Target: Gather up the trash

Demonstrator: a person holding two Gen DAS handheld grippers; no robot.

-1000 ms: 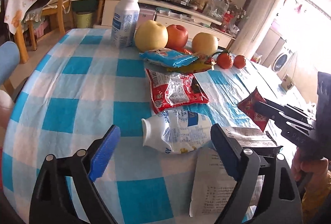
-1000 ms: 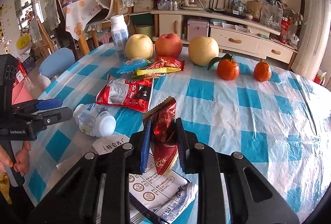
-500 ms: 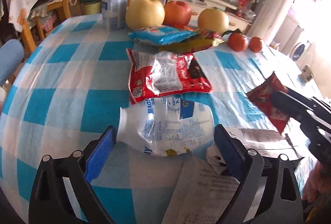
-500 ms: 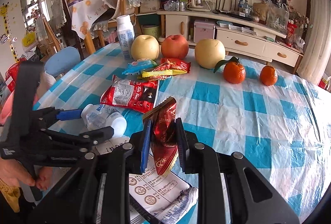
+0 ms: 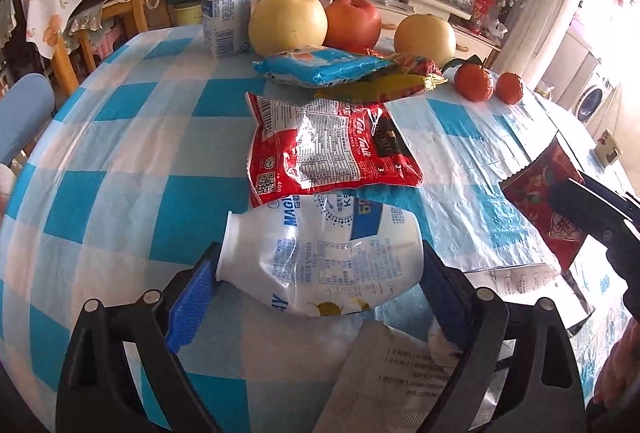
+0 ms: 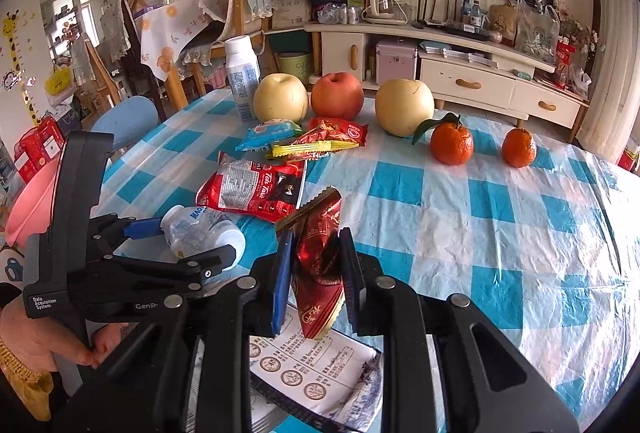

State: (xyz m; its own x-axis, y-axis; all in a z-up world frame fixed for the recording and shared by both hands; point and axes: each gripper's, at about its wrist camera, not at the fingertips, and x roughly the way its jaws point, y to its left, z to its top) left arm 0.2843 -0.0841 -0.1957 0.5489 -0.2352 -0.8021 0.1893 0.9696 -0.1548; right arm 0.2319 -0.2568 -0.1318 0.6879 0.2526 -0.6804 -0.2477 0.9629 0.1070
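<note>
Left gripper (image 5: 318, 283): wide open around the crushed bottle (image 5: 320, 257), pads at both its ends, not pressing.
Bottle: lies on its side on the counter (image 5: 120, 169), just under the red packet (image 5: 328, 149).
Right gripper (image 6: 314, 265): closed on a red wrapper (image 6: 318, 253).
Advice: close slowly and evenly; the thin plastic can slip or buckle.

Both wrist views look steeply down, close over the same table (image 5: 120, 161).
</note>
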